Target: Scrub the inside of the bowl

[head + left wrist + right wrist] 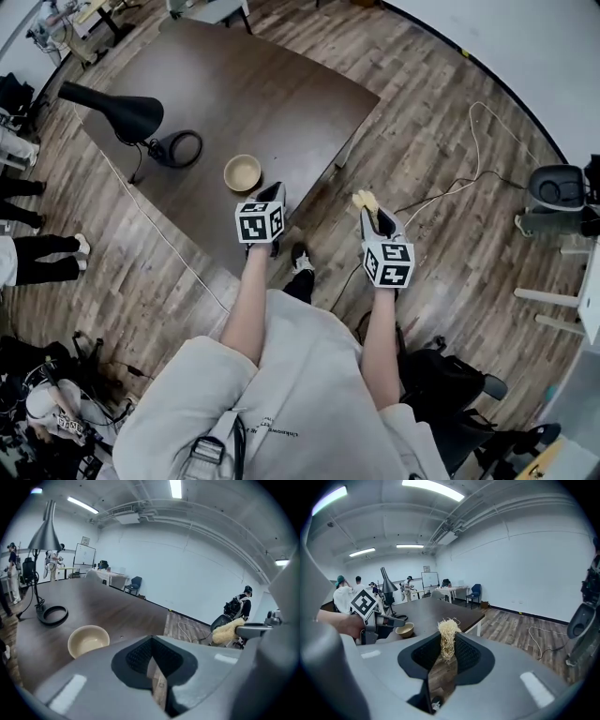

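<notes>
While poised just on the near side of the bowl (243, 172), has the left gripper (272, 193) narrowed to a slit, jaws on nothing. Holds the right gripper (373, 212) well right of the bowl, off the table (281, 84) and over wood floor (441, 112), pinched on a pale fibre scrubber (365, 199). Finds a black lamp (127, 114) and its ring base (180, 148) just left of the bowl, neither one over its mouth.

You have in front of you one round beige bowl (243, 172), one black desk lamp (127, 114), one dark brown wooden table (253, 94), one pale straw-like scrubber tuft (449, 637), and two grey grippers, the left gripper (274, 191) and the right gripper (371, 210).
</notes>
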The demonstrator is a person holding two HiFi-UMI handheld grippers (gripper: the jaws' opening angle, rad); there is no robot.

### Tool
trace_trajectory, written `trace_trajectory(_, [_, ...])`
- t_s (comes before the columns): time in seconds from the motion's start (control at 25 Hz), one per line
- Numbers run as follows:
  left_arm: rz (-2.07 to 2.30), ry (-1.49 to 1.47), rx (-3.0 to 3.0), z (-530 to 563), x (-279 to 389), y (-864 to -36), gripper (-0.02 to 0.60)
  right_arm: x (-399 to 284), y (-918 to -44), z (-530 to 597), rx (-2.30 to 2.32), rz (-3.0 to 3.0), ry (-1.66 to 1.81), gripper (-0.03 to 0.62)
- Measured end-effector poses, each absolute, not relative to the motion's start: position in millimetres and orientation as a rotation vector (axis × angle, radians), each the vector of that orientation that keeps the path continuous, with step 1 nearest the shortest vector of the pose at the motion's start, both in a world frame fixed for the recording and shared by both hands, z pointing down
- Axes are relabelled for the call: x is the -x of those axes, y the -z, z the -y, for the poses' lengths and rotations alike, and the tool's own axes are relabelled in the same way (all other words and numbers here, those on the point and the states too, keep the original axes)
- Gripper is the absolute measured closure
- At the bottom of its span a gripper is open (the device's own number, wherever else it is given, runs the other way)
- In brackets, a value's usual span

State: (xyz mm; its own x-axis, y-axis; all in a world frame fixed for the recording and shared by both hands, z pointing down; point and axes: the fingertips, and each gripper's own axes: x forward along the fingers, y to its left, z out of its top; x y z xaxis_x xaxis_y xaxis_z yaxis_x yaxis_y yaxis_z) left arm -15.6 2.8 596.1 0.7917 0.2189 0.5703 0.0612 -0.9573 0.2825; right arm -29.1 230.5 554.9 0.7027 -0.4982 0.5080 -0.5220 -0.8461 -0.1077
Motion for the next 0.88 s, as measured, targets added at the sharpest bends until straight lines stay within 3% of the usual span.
trace_trajectory(0.4, [-0.036,-0.896,-2.702,75.8,-38.0,-610.2,0.581,-70.3,-581.8,-139.8,-2.719,1.081,-0.877,0.485])
trace_trajectory(0.88, [0.483,-0.772,-2.553,209.9,27.1,-612.4,0.581,-79.7,-580.9,44.7,-2.280,1.595,-0.764,0.485])
